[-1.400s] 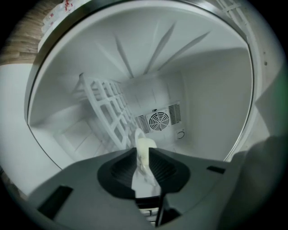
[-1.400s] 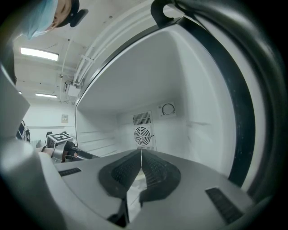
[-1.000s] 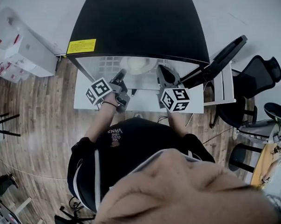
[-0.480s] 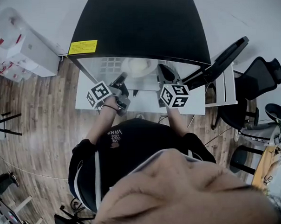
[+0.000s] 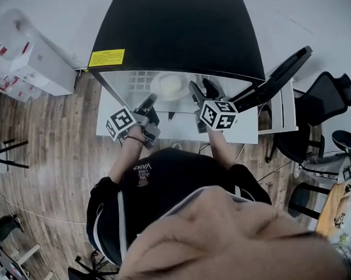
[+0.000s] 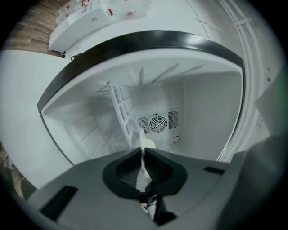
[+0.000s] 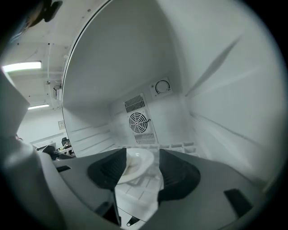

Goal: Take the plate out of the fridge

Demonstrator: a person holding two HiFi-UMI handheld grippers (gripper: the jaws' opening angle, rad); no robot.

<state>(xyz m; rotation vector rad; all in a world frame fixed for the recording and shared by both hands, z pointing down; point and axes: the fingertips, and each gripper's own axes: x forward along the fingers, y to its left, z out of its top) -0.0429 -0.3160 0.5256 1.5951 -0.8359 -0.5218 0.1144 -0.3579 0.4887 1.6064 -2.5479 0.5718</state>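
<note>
A white plate (image 5: pixel 170 84) lies on the white wire shelf (image 7: pixel 140 194) inside the black-topped fridge (image 5: pixel 176 32), whose door (image 5: pixel 277 73) stands swung out to the right. My right gripper (image 5: pixel 200 90) reaches in at the plate's right side. Its jaws are opening, and in the right gripper view the plate (image 7: pixel 137 163) shows in the gap of the right gripper (image 7: pixel 142 153) without the pads pressing on it. My left gripper (image 5: pixel 150 101) is at the fridge's front left. The left gripper (image 6: pixel 142 151) has its jaws almost together with nothing held, and a sliver of the plate (image 6: pixel 148 143) shows beyond them.
The fridge stands on a white table (image 5: pixel 105 119). A fan grille (image 7: pixel 137 121) is on the fridge's back wall. White boxes (image 5: pixel 27 62) sit on the wood floor at the left and office chairs (image 5: pixel 321 95) at the right.
The right gripper has pushed further into the fridge toward the plate and its jaws have spread apart. The left gripper has drawn back a little toward the person.
</note>
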